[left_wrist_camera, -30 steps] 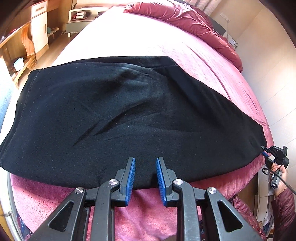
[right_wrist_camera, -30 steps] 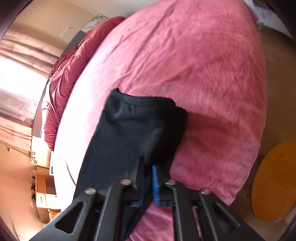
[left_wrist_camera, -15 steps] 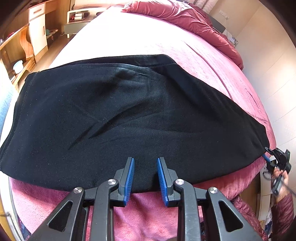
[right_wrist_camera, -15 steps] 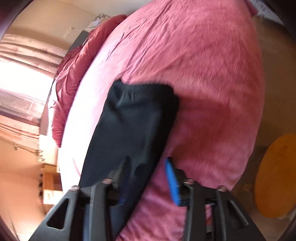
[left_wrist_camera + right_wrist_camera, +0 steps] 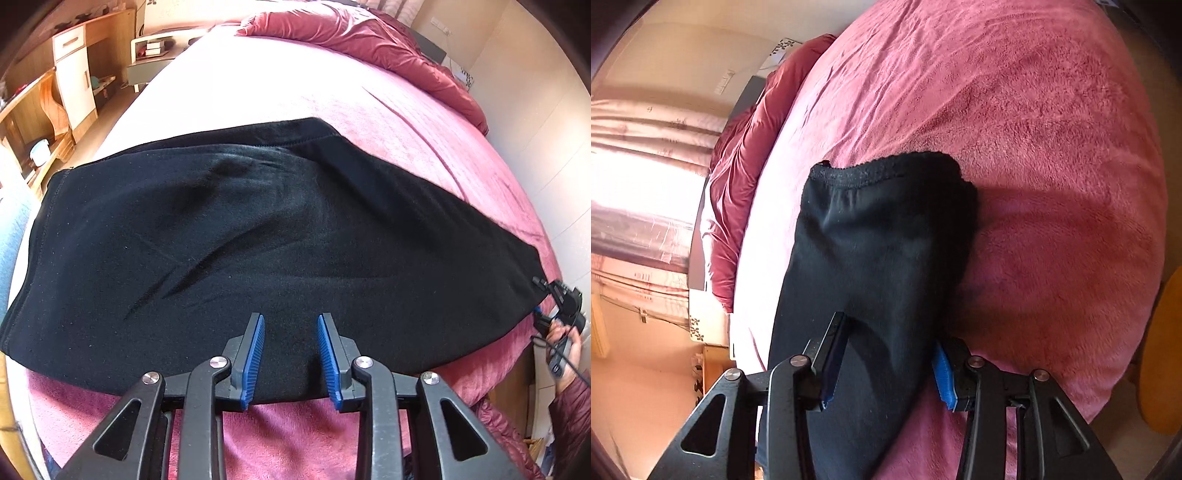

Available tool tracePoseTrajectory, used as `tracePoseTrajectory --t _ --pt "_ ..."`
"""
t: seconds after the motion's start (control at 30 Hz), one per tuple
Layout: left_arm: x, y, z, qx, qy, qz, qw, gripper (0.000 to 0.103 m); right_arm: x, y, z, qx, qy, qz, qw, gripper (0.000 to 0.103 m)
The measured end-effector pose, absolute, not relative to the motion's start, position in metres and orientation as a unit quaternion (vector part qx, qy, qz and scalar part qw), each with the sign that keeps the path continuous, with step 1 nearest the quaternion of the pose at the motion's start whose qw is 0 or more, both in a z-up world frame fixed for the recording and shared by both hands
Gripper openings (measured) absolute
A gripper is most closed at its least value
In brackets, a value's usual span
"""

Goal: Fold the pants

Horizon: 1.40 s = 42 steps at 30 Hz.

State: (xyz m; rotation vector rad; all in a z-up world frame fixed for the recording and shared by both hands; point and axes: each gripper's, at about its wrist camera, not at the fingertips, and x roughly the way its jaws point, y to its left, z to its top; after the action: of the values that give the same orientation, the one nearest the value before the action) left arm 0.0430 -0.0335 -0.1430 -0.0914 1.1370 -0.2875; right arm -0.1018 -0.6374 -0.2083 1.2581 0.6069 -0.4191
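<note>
1. Nearest to us, the left gripper (image 5: 290, 356) hovers over the near edge of the black pants (image 5: 258, 251); its jaws are opening, blue pads apart, and the cloth lies beneath them rather than pinched.
2. Our right gripper (image 5: 886, 363) stands with jaws parted on either side of one narrow end of the pants (image 5: 871, 266); the pads do not press the fabric.
3. Lying flat on the pink bedspread (image 5: 332, 92), the pants run lengthwise from left to right across the left wrist view, parallel to the bed's near edge, tapering toward the right.
4. Only the left view shows the whole length, plus the right gripper (image 5: 561, 306) in the person's hand (image 5: 567, 345) at the far right end.
5. Only the right view shows the gathered hem up close, curtains (image 5: 639, 184) and a round wooden table (image 5: 1163, 350).
6. Farther off, a maroon duvet (image 5: 362, 37) is bunched at the bed's far end; we can read no writing or labels.
</note>
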Motion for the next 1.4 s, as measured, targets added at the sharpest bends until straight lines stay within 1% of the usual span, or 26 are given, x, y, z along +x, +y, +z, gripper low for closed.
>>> tracePoseTrajectory --t 0.1,0.17,0.27,0.47,0.8,1.07,1.13,1.2,1.27,1.4 --pt "0.042 -0.042 -0.144 -0.026 0.532 -0.132 0.836 0.03 -0.093 -0.637 -0.201 0.559 0.291 -0.198 0.751 0.034" --pt "0.038 -0.046 -0.146 -0.01 0.527 -0.128 0.84 0.03 -0.09 -0.638 -0.2 0.554 0.297 -0.198 0.752 0.034" --pt "0.033 -0.054 -0.143 0.004 0.519 -0.13 0.845 0.03 -0.087 -0.64 -0.201 0.558 0.3 -0.197 0.748 0.035" --pt "0.025 -0.061 -0.134 0.02 0.5 -0.14 0.855 0.031 -0.076 -0.639 -0.197 0.558 0.301 -0.198 0.748 0.043" --pt "0.02 -0.063 -0.127 0.011 0.499 -0.146 0.854 0.031 -0.064 -0.632 -0.199 0.569 0.305 -0.196 0.739 0.044" --pt "0.024 -0.052 -0.143 -0.014 0.532 -0.139 0.835 0.031 -0.059 -0.638 -0.201 0.58 0.304 -0.193 0.731 0.043" --pt "0.023 -0.045 -0.146 -0.032 0.539 -0.138 0.83 0.031 -0.057 -0.641 -0.2 0.576 0.307 -0.192 0.733 0.039" --pt "0.025 -0.039 -0.149 -0.052 0.546 -0.138 0.825 0.031 -0.057 -0.64 -0.196 0.566 0.311 -0.195 0.738 0.024" --pt "0.026 -0.033 -0.149 -0.068 0.551 -0.139 0.82 0.031 -0.056 -0.639 -0.191 0.557 0.312 -0.192 0.746 0.02" --pt "0.026 -0.026 -0.151 -0.084 0.557 -0.141 0.814 0.029 -0.049 -0.633 -0.171 0.523 0.314 -0.181 0.771 0.018"
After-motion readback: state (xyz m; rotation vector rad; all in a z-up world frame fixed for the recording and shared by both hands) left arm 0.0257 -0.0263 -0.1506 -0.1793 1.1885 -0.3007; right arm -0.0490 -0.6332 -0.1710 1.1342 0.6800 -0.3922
